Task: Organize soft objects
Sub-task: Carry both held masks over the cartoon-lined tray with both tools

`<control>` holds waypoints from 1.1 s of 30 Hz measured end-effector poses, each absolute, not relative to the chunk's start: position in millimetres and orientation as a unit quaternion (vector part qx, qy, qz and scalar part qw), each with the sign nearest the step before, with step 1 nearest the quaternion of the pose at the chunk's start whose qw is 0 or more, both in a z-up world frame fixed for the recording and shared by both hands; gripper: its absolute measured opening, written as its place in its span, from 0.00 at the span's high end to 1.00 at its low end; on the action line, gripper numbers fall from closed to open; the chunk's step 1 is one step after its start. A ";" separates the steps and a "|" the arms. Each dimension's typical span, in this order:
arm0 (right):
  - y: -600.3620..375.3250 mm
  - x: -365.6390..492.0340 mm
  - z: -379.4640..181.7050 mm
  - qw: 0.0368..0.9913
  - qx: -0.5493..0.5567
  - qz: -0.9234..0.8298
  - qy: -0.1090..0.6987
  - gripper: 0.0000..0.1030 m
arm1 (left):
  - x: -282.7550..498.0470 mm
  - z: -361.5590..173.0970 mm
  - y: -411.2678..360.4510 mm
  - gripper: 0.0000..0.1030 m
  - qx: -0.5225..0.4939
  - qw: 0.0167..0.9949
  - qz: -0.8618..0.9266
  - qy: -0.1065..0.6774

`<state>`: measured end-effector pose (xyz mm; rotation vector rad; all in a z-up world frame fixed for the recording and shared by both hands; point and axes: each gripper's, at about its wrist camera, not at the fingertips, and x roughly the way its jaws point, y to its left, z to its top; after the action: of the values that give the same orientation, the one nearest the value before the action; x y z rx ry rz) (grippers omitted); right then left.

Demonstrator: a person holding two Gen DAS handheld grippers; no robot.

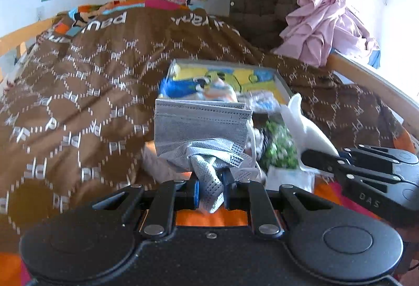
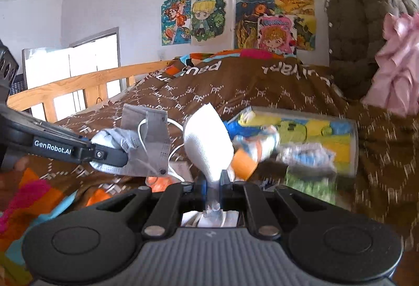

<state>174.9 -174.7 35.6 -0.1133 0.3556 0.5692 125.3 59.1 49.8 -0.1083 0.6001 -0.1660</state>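
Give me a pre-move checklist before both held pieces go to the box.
1. Left gripper jaws shut on the grey pleated face mask: ok.
2. Right gripper jaws shut on the white folded cloth piece: ok.
3. Both pieces lifted off the brown patterned quilt: ok.
4. Mask's white ear loop free of snags: cannot tell.
5. Room left in the yellow cartoon-print box: cannot tell, blurred.

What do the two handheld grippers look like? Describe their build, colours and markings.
The left gripper is matte black plastic with bar linkages, silver rivets, two round discs on its body and blue pads inside its fingers; its side reads "GenRobot.AI" in white. The right gripper has the same black linkages and blue pads, a ribbed grey centre panel, and "DAS" embossed on its side.
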 end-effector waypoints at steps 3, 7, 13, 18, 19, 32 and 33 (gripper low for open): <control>-164.4 220.3 52.3 0.942 -0.068 0.288 0.158 0.90 | 151.8 62.8 62.0 0.83 -0.035 0.954 -0.088 0.286; -150.1 284.2 66.8 0.941 -0.067 0.295 0.150 0.90 | 199.8 83.6 70.2 0.83 -0.012 0.957 -0.090 0.276; -139.2 354.9 67.3 0.945 -0.070 0.276 0.161 0.90 | 296.4 100.6 80.4 0.83 -0.027 0.961 -0.088 0.259; -133.1 393.5 58.4 0.948 -0.080 0.248 0.184 0.90 | 354.2 91.5 79.7 0.83 -0.034 0.971 -0.100 0.217; -131.8 399.8 56.1 0.948 -0.082 0.242 0.189 0.90 | 364.9 87.3 79.6 0.83 -0.041 0.971 -0.102 0.212; -115.8 456.5 14.7 0.943 -0.075 0.198 0.258 0.90 | 446.0 15.5 85.0 0.83 -0.121 0.954 -0.118 0.248; -116.4 456.4 11.5 0.942 -0.074 0.197 0.263 0.90 | 450.0 10.8 84.5 0.83 -0.123 0.951 -0.120 0.256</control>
<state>456.4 -116.4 11.5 -0.1510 0.5356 0.4015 450.0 84.5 10.8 -0.2494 0.5201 -0.2441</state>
